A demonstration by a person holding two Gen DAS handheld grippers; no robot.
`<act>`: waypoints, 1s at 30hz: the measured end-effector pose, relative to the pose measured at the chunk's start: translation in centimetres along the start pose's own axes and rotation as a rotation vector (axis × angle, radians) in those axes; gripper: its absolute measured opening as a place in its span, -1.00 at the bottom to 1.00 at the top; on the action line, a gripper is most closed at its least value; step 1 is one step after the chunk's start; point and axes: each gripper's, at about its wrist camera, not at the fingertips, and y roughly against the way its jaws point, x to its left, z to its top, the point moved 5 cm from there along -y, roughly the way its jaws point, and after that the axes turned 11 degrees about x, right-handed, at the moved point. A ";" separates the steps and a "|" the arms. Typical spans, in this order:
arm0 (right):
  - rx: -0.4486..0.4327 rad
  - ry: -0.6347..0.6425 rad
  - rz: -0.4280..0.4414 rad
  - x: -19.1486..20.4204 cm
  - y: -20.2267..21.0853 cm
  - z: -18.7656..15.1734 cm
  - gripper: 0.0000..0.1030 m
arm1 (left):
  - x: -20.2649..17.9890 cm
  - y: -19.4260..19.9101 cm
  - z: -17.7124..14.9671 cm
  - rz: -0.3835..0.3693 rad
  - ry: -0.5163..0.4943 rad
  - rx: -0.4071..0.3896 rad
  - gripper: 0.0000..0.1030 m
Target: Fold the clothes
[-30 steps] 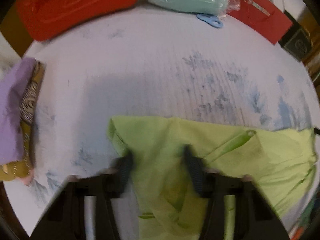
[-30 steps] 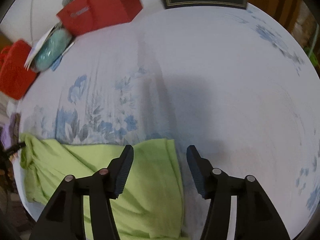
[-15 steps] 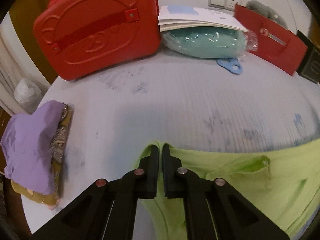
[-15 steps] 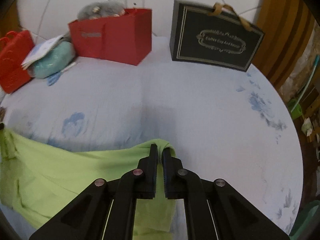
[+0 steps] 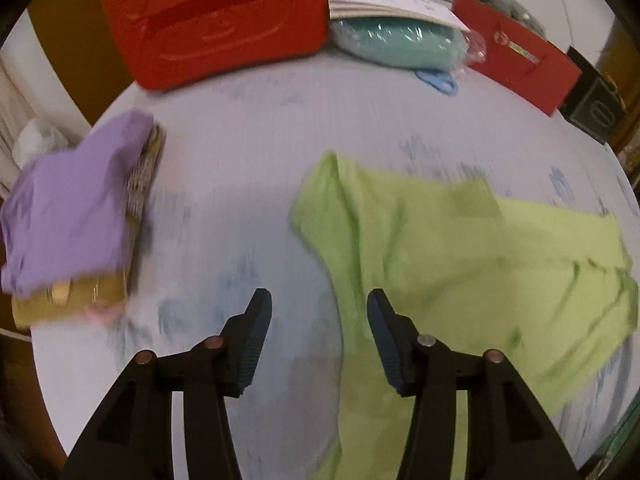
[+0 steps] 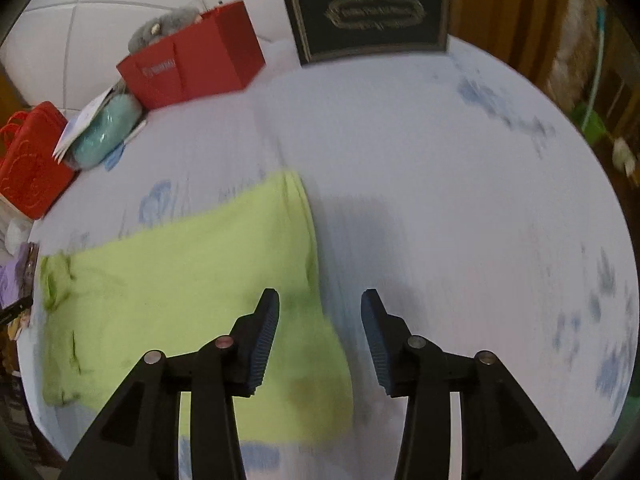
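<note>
1. The lime-green cotton garment [image 5: 460, 248] lies spread in a long band across the white bed sheet with faded blue flowers [image 5: 248, 148], roughly flat, with soft creases and a thicker rolled edge at its left end. In the right wrist view the same garment [image 6: 192, 280] ends in a fairly straight edge just ahead of that camera.
2. Judging by how it lies, one fold looks laid down and released; the piece is still a wide rectangle, so more folding remains.
3. The left hand-held gripper [image 5: 316, 320] hovers with its jaws spread and nothing between them, straddling the garment's left margin.
4. The right hand-held gripper [image 6: 318, 320] is likewise spread and empty, poised over the garment's right edge.
5. The next move probably calls for each hand-held gripper to pinch an end or corner again and carry it across, keeping the edges aligned.
6. Well apart on the left sits a stack of folded clothes topped by a lilac piece [image 5: 68, 208].
7. Motion blur hides finer detail.
</note>
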 end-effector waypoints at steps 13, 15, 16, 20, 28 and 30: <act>0.040 -0.079 0.063 -1.1 -0.6 -6.0 -0.15 | -0.3 -1.4 -7.3 -0.051 -0.003 0.110 0.00; 0.043 -0.058 0.071 -0.5 -0.6 -6.2 -0.15 | -0.4 -1.2 -6.8 -0.061 -0.004 0.102 0.00; 0.043 -0.053 0.073 -0.2 -0.6 -6.2 -0.15 | -0.5 -1.0 -6.3 -0.065 -0.006 0.093 0.00; 0.042 -0.029 0.069 1.1 -0.7 -5.8 -0.15 | -1.8 0.1 -2.7 -0.067 -0.030 0.037 0.00; 0.052 0.189 0.216 11.3 0.0 -2.1 -0.19 | -5.4 -0.1 3.2 -0.097 -0.099 0.010 0.01; 0.059 0.260 0.281 16.0 -0.5 -1.3 -0.19 | -6.0 -0.7 3.4 -0.101 -0.120 0.023 0.02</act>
